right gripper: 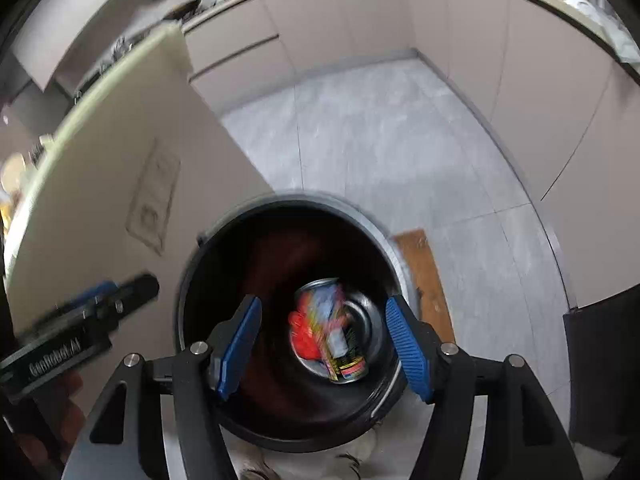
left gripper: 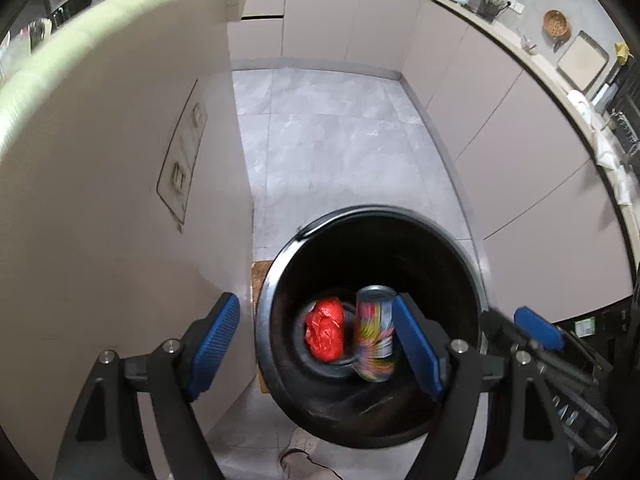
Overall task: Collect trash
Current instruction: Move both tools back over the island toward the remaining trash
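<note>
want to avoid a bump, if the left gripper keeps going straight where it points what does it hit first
Probably the colourful can, inside the black bin between the open left gripper's blue fingers. It is blurred and depth is unclear, so the red crumpled trash or bin bottom might come first.

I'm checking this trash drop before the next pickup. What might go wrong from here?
1. The can looks blurred inside the black bin, beside the red wad; it may bounce about.
2. The left gripper and right gripper are open close together over the rim and might collide or knock the bin.
</note>
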Demonstrator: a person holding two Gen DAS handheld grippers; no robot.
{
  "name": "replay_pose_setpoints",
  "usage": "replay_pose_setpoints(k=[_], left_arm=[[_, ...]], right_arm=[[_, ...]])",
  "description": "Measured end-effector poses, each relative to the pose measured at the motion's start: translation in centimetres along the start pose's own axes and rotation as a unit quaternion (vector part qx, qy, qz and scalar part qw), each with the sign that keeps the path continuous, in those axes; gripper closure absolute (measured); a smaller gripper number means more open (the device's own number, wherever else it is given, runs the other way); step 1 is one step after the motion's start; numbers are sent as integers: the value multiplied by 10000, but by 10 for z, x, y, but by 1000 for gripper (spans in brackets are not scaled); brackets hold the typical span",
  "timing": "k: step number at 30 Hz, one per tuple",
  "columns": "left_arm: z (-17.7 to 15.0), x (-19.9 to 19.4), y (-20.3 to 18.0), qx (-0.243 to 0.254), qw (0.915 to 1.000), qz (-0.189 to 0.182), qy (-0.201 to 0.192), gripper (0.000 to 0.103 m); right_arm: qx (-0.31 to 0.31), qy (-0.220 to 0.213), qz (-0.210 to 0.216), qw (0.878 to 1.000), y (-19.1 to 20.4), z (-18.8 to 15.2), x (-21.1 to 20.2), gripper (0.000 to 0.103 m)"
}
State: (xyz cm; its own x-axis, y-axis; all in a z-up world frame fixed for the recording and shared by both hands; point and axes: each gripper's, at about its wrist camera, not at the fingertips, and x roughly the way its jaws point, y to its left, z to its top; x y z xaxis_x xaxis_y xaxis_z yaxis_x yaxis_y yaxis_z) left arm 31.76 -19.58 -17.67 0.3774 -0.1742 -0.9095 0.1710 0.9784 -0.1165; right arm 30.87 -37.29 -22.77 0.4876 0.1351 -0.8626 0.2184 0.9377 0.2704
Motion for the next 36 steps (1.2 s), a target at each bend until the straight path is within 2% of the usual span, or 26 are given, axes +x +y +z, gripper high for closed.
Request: replay_pose_setpoints(k=[7,12,16,20,25,29,32,36], left_arm=[[16,-81,1,-14,9985,-529,-146,23],[26,-148,36,-56,9969,-514,-594,23],[26,-173,90,-225,9959,-337,-806,23],[21,-184,172,-434,9945,-88,-946,23],[18,-201,263,-648,9919,226,-1069,23],[19,-210,342,-792,9888,469,-1172,23],[19,-211,386,-820,9860,656,-1299,23],[20,-206,427,-923,9866,618,-1191,23]], right_arm=[[-92,-401,-198,9990,21,23,-63,36],[-169,-719,55,9973,61,35,-99,33],[-367,-867,240,9953,113,36,-108,31],[-454,-992,344,9934,178,31,-109,31],[-443,-985,461,9931,269,17,-106,31],[-541,-914,618,9924,350,4,-89,30],[-644,-810,824,9912,401,-6,-76,30],[-820,-708,1054,9885,467,-16,-60,30]])
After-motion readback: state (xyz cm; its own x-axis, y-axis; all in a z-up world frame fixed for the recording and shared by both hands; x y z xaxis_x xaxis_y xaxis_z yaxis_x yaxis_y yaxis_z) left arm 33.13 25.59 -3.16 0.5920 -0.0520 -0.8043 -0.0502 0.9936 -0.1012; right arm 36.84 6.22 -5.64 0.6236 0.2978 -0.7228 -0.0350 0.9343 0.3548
